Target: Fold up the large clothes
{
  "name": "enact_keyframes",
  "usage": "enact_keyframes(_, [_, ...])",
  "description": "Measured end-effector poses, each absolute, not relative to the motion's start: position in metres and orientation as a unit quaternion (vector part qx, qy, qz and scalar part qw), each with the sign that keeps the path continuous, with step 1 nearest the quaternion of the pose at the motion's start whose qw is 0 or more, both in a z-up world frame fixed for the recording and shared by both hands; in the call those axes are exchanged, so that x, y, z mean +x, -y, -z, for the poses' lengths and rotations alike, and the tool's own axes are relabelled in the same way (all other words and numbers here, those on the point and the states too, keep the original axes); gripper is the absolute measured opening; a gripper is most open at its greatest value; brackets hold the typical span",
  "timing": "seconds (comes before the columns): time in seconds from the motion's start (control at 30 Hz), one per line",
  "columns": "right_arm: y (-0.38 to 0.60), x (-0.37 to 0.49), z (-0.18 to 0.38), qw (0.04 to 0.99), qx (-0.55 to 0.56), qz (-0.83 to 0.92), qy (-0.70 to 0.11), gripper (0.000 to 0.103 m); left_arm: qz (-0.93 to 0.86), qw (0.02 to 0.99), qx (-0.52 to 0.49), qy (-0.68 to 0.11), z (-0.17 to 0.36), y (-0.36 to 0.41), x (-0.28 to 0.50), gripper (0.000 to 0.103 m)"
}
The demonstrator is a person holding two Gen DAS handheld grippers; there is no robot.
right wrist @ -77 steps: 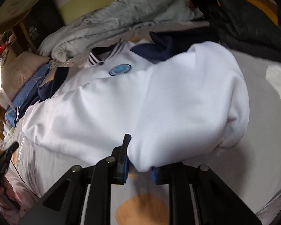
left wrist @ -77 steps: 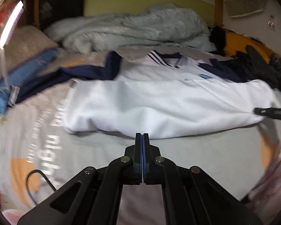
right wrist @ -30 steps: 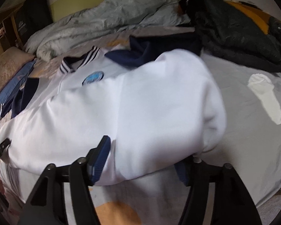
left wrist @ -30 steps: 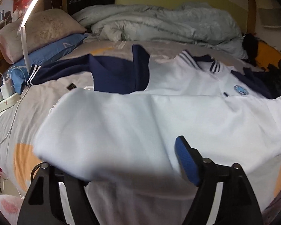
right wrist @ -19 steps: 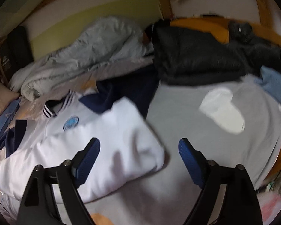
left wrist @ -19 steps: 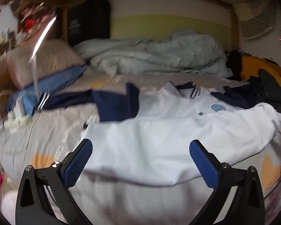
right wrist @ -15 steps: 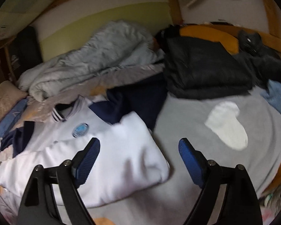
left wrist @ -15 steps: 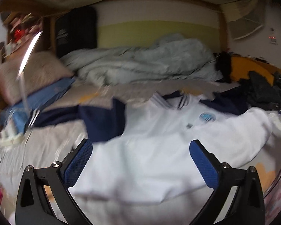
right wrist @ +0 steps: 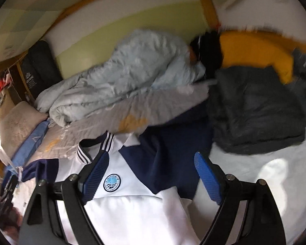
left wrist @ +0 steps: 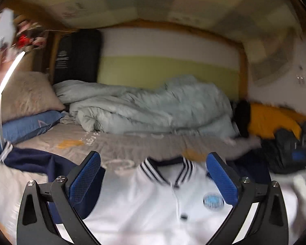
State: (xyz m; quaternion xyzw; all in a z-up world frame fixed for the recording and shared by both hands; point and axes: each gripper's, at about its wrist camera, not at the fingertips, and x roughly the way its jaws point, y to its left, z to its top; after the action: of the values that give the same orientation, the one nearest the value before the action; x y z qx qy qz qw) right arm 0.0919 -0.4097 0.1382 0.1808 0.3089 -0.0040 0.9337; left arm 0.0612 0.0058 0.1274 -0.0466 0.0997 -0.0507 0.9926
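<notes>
While both sets of blue-padded fingers stand spread wide and hold nothing, the left gripper (left wrist: 154, 178) and right gripper (right wrist: 152, 172) hang above a white jacket (right wrist: 132, 214) with navy sleeves, lying flat on the grey bed sheet (left wrist: 122, 143). A pale blue quilt (left wrist: 144, 110) is bunched behind it; dark clothes (right wrist: 255, 110) lie beside its right sleeve.

White jacket (left wrist: 153, 214) with navy sleeves, striped collar, round blue chest badge (right wrist: 111, 182) — spread front-up on the bed, lower hem folded up over the body, navy sleeve (right wrist: 173, 153) flung outward.
</notes>
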Motion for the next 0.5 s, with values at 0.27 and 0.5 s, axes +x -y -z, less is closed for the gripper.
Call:
enact_keyframes(0.27, [0.467, 0.161, -0.047, 0.877, 0.241, 0.035, -0.413, 0.073, 0.081, 0.989, 0.002, -0.125, -0.054, 0.037, 0.104, 0.103])
enact_keyframes(0.5, [0.488, 0.181, -0.009, 0.869, 0.247, 0.069, -0.423, 0.070, 0.047, 0.988, 0.014, -0.144, -0.047, 0.044, 0.111, 0.103])
